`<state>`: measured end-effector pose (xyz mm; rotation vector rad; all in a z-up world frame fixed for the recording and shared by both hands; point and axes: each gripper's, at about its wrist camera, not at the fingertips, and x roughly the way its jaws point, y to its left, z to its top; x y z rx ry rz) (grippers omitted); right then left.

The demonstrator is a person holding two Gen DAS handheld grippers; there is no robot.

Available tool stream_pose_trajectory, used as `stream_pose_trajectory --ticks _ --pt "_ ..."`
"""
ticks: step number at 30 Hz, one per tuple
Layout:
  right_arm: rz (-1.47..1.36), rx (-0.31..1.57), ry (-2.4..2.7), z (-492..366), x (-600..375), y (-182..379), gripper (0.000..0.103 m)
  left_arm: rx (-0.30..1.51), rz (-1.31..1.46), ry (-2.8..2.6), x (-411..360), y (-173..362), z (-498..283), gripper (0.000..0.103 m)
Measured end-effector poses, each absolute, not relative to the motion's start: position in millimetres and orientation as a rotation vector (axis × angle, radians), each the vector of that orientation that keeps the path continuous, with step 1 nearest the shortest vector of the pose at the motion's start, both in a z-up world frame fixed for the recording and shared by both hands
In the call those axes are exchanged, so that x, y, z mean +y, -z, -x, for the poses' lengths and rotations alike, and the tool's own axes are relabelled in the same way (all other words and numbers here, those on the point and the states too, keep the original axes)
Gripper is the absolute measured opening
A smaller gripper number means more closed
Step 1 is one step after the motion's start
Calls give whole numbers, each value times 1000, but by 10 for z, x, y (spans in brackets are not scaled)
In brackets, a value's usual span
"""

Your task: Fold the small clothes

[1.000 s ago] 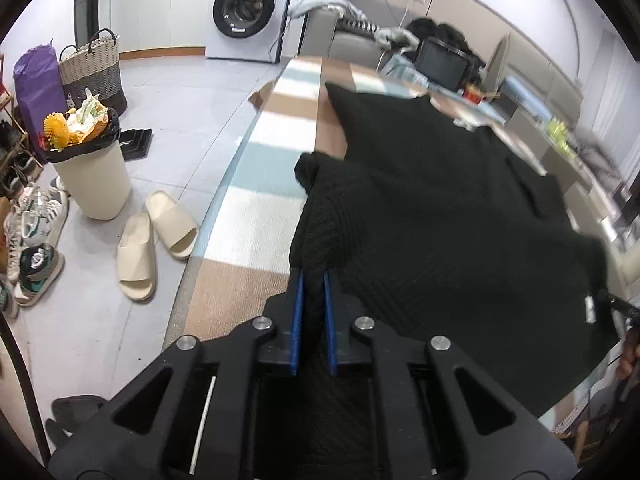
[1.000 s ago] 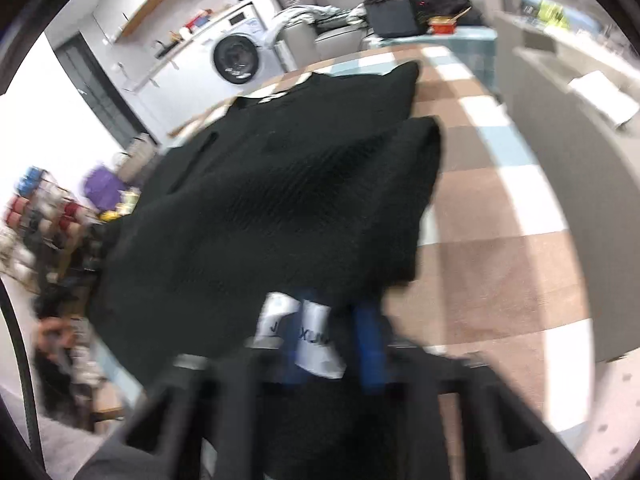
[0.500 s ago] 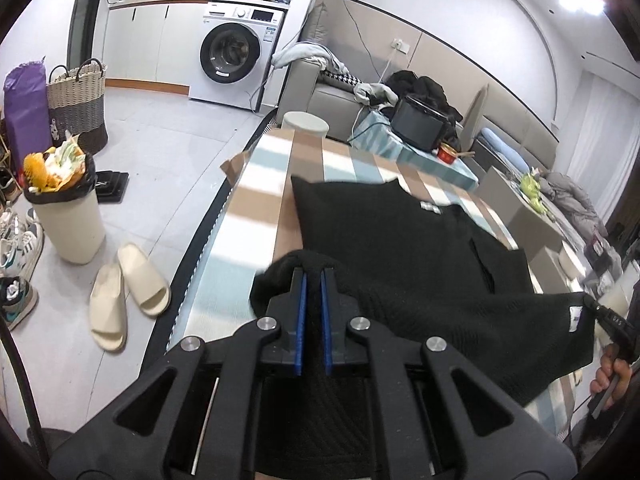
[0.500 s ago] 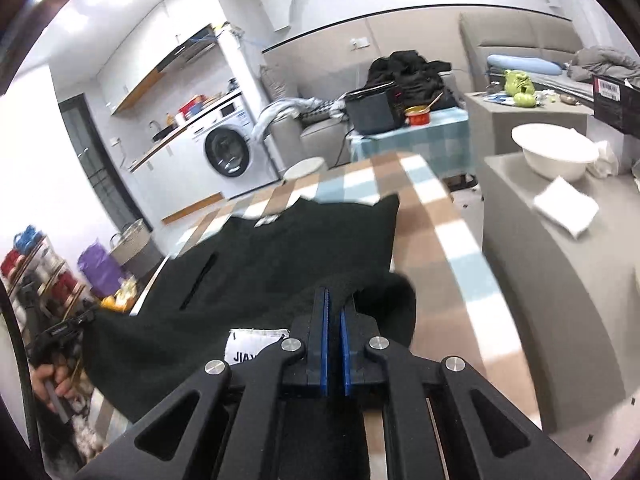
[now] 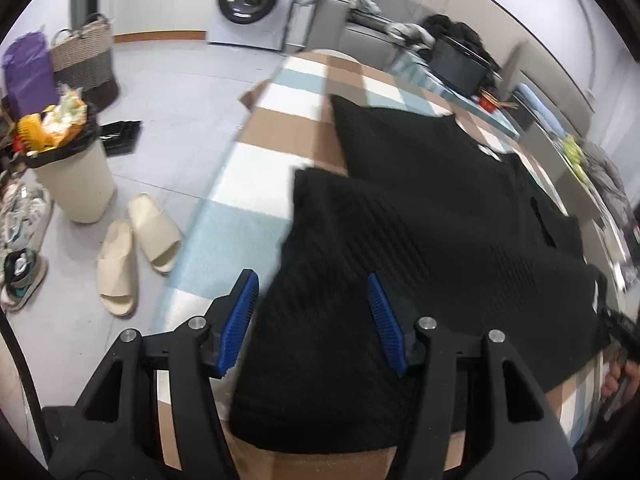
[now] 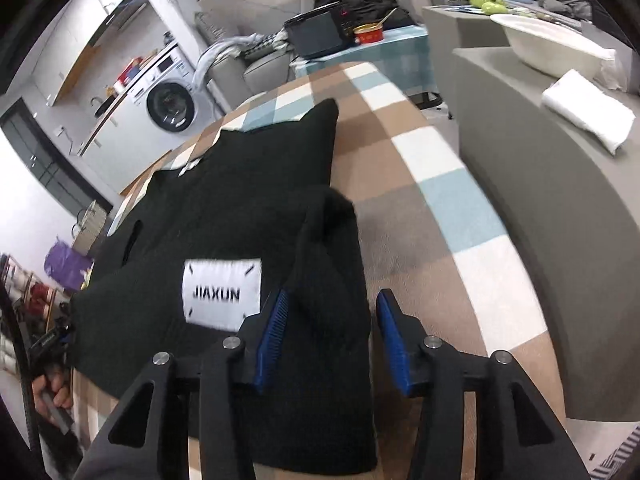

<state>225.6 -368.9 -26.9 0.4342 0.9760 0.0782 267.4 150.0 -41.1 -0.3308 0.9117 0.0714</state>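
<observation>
A black knit garment (image 5: 420,216) lies on the checked table (image 5: 256,168), its near part folded over the far part. My left gripper (image 5: 312,312) is open, its blue pads either side of the garment's left folded edge, not gripping it. In the right wrist view the same garment (image 6: 224,208) shows a white JIAXUN label (image 6: 222,294). My right gripper (image 6: 330,334) is open over the garment's right folded edge, which lies between the pads (image 6: 272,332).
A bin (image 5: 72,168), slippers (image 5: 136,248) and shoes sit on the floor left of the table. A grey counter (image 6: 560,216) with a folded towel (image 6: 588,116) stands right of the table. A washing machine (image 5: 252,0) is at the back.
Both grippers were shut on the garment's edge and carried it forward over the far part. Now both have opened and the folded edge lies on the table.
</observation>
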Motion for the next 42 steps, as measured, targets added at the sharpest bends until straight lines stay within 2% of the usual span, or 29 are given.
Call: stream_pose_trajectory --ticks 2,4,7,8,11,16,17,19,20,24,32,42 --pt "-408 967 -96 -2301 -3647 294 47 911 317 -56 1399 469 -2631 52" --pt "-395 970 -93 -2371 -3618 311 46 909 266 -23 1249 493 -2625 31" --pt "-361 969 -98 -2389 -3546 336 37 904 212 -21 1119 510 -2560 28" --pt "-347 972 -104 -2376 -3520 331 33 907 205 -14 1093 508 -2529 28" --pt "-325 979 -128 -2319 -3468 332 29 914 220 -3 1086 509 -2423 28" --pt "-318 997 -144 -2157 -3437 329 28 926 222 -4 1092 470 -2098 28" --pt "-313 1001 -148 -2112 -3431 325 28 929 230 -1 1122 460 -2036 28" --pt "-313 1006 -149 -2033 -3460 312 30 929 252 -13 1188 442 -1906 34" --pt "-321 1010 -147 -1986 -3488 301 33 924 264 -16 1225 428 -1849 34" --pt "-374 1000 -144 -1740 -3661 182 36 889 313 -6 1350 323 -1589 34" --pt "-433 895 -289 -1438 -3608 -55 36 826 392 86 1323 80 -1293 34" --pt "-433 943 -138 -1444 -3751 165 39 860 357 27 1305 130 -1284 34"
